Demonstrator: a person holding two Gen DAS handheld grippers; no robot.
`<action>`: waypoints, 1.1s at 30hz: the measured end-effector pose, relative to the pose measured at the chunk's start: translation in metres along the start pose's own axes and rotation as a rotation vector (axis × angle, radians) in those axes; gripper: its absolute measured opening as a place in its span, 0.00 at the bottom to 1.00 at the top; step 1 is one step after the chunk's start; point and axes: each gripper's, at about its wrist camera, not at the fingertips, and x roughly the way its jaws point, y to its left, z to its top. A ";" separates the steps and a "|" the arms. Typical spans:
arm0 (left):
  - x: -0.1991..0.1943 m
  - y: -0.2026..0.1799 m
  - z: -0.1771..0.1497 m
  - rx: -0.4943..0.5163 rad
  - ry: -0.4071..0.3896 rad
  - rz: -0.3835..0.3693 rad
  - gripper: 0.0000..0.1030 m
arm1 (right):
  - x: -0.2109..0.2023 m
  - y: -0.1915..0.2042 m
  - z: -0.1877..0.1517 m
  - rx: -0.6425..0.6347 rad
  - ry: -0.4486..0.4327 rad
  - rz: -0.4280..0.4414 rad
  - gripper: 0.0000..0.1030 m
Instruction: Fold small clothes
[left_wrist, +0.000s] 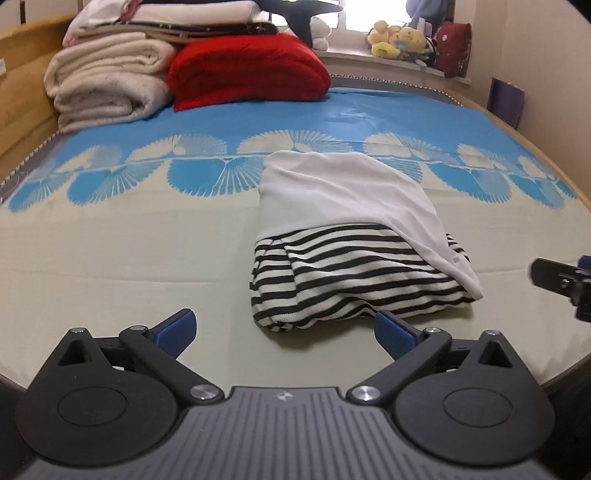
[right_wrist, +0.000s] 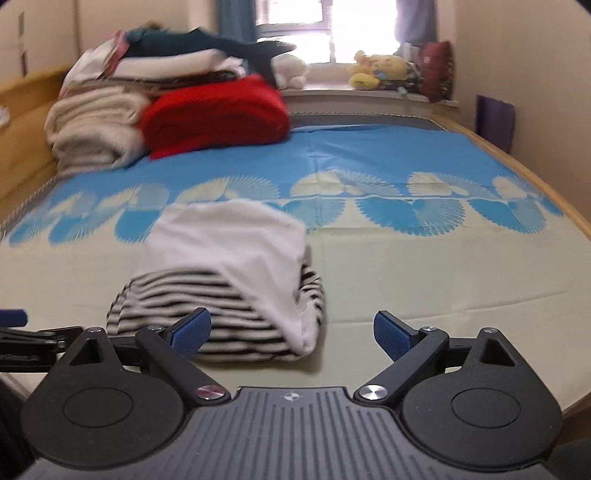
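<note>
Left gripper: jaws spread wide, nothing between them. Right gripper: likewise released and empty. Garment, striped with white panel: a folded bundle on the bed sheet, at 1 o'clock from the left jaws, 11 o'clock from the right. Folding looks complete; perhaps tidying remains. Left view is sharp; right view blurred.
</note>
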 end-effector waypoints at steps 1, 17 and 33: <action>0.000 -0.004 0.000 0.022 -0.010 0.013 0.99 | 0.003 0.001 0.000 -0.001 0.016 0.003 0.93; 0.017 -0.008 0.004 -0.039 0.013 -0.020 0.99 | 0.032 0.026 -0.002 -0.007 0.095 0.014 0.94; 0.025 -0.002 0.007 -0.065 0.029 -0.020 0.99 | 0.039 0.031 -0.001 0.014 0.111 0.007 0.95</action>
